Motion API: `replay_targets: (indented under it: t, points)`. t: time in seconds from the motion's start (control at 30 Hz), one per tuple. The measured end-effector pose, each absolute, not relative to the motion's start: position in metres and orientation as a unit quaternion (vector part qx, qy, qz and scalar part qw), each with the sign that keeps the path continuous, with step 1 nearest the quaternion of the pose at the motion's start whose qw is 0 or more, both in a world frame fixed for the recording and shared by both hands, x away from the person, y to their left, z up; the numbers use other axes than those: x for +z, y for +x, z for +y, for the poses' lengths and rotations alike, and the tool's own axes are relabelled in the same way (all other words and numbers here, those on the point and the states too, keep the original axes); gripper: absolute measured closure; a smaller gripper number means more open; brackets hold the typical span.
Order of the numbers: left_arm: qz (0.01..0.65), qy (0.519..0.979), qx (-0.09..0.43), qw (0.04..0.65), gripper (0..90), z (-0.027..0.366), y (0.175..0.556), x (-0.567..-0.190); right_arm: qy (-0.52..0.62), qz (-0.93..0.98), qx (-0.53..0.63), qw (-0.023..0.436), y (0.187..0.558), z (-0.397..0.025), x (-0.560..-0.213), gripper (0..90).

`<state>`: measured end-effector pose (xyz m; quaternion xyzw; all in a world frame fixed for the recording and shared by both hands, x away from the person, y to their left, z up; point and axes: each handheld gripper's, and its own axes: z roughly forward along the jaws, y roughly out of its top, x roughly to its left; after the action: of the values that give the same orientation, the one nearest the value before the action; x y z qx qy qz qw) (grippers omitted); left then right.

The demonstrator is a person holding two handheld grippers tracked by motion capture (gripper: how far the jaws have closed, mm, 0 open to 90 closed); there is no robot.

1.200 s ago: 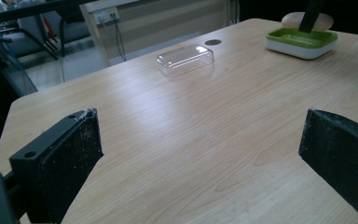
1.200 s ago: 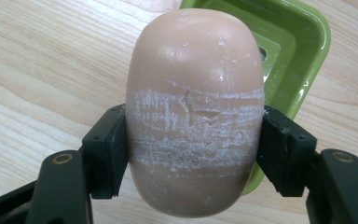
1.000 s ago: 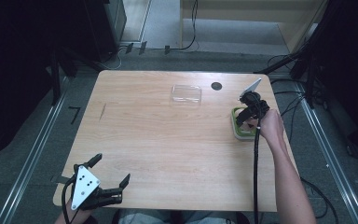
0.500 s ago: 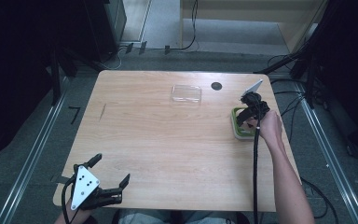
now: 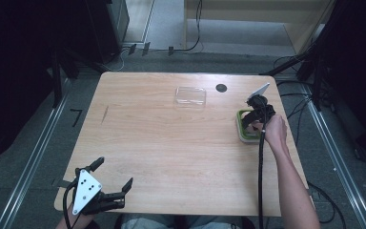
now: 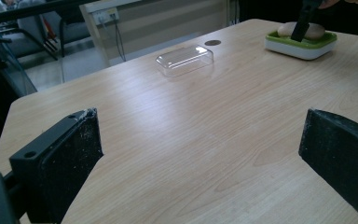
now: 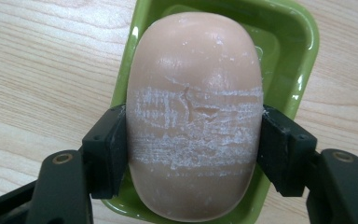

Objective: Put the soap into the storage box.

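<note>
A pale pink bar of soap (image 7: 195, 116) lies in a green soap dish (image 7: 291, 56) near the table's right edge. My right gripper (image 7: 193, 149) points down over it, both jaws pressed against the soap's sides. In the high view that gripper (image 5: 255, 119) hangs over the dish (image 5: 241, 131). The left gripper view has the soap (image 6: 286, 29) and dish (image 6: 303, 46) far off. My left gripper (image 5: 112, 179) rests at the table's front left corner, jaws wide apart with nothing between them (image 6: 200, 154).
A clear plastic lid (image 5: 190, 96) lies upside toward the table's back middle, also in the left gripper view (image 6: 185, 59). A small dark round hole (image 5: 221, 88) sits behind it to the right. Metal rails run along both sides of the wooden table (image 5: 171, 143).
</note>
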<state>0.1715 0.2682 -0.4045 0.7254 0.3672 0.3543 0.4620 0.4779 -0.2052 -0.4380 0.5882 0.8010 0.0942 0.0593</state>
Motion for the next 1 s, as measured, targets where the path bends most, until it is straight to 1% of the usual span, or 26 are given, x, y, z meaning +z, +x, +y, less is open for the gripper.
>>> replay_targets:
  t: [0.6, 1.0]
  points:
    - [0.367, 0.726, 0.354, 0.463, 0.0, 0.2684, 0.1714, -0.4044, 0.605, 0.789, 0.085, 0.058, 0.4803, -0.2057, -0.4476, 33.2]
    - [0.366, 0.726, 0.354, 0.462, 0.0, 0.2683, 0.1716, -0.4045, 0.606, 0.789, 0.082, 0.059, 0.4804, -0.205, -0.4477, 33.1]
